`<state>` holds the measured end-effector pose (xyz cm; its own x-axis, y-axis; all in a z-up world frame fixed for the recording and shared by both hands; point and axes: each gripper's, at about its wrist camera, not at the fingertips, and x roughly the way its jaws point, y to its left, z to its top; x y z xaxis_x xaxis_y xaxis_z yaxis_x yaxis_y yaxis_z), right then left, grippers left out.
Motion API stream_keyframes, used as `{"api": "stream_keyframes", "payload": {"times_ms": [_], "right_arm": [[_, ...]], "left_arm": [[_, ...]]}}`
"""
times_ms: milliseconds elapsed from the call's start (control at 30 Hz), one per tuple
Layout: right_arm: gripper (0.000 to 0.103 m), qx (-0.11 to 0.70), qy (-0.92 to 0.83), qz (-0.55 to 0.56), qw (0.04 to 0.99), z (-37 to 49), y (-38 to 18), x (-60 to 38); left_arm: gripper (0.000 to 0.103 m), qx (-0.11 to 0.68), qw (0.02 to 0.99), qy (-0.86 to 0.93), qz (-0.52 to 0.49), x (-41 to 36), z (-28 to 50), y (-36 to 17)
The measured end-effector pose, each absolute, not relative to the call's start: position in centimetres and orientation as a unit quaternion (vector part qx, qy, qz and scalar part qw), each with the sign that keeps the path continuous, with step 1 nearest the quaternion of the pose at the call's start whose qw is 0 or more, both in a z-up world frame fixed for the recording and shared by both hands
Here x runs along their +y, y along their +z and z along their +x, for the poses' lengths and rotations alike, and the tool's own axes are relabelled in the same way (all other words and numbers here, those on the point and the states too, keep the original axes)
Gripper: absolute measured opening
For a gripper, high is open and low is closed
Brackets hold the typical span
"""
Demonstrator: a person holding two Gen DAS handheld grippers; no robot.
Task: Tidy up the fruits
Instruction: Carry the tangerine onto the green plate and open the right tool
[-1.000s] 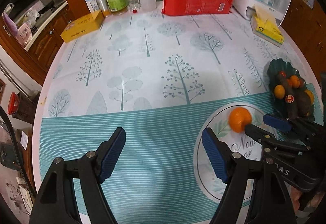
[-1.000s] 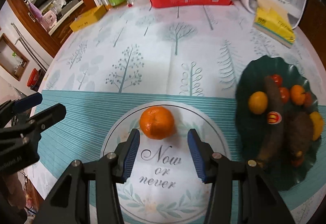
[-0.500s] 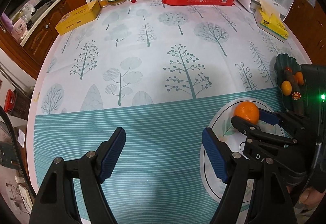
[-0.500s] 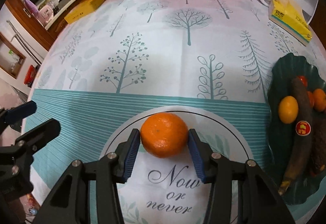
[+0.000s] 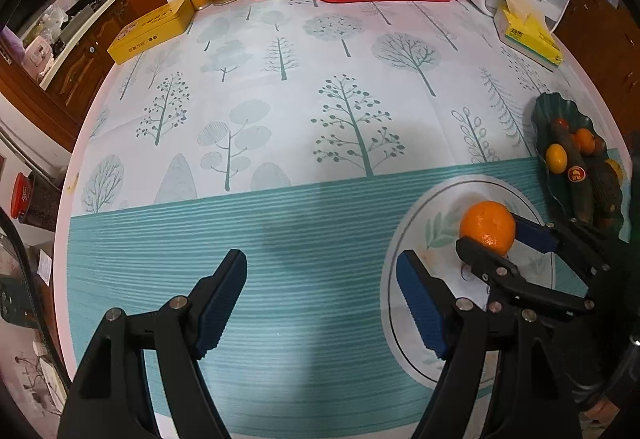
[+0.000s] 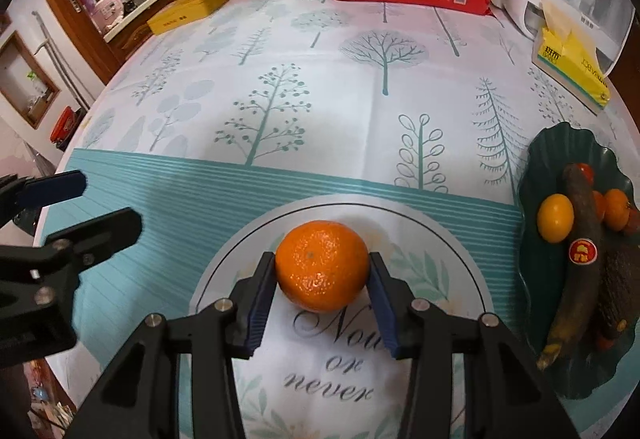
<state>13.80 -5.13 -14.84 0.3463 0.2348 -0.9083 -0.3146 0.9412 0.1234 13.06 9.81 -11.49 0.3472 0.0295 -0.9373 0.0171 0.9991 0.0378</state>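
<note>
The right gripper [image 6: 322, 279], low in the frame's centre, has just been closing its jaws, and both blue pads now press the orange [image 6: 322, 265] on the round printed mat [image 6: 440, 319]. At left, the left gripper [image 6: 96, 207] gapes wide, empty. At the right edge, the dark green dish [image 6: 560, 151] holds other fruit.
</note>
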Motion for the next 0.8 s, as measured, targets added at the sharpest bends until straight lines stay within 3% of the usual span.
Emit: {"api": "stream_keyframes", "payload": {"times_ms": [400, 600, 733, 800], "right_arm": [[0.045, 0.514, 0.175, -0.04, 0.838, 9.6, -9.7, -11.0], [0.045, 0.502, 0.155, -0.025, 0.85, 9.0, -7.3, -16.5], [0.045, 0.489, 0.138, -0.02, 0.861, 9.1, -5.4, -20.4], [0.045, 0.477, 0.13, -0.02, 0.869, 9.4, -4.3, -22.4]], "left_arm": [[0.082, 0.569, 0.822, -0.036, 0.008, 3.4, 11.3, -9.3], [0.09, 0.546, 0.836, -0.053, 0.017, -1.9, 11.2, -6.9], [0.102, 0.524, 0.849, -0.062, 0.022, -5.6, 11.6, -5.1], [0.102, 0.515, 0.854, -0.064, 0.022, -7.2, 11.9, -4.4]]}}
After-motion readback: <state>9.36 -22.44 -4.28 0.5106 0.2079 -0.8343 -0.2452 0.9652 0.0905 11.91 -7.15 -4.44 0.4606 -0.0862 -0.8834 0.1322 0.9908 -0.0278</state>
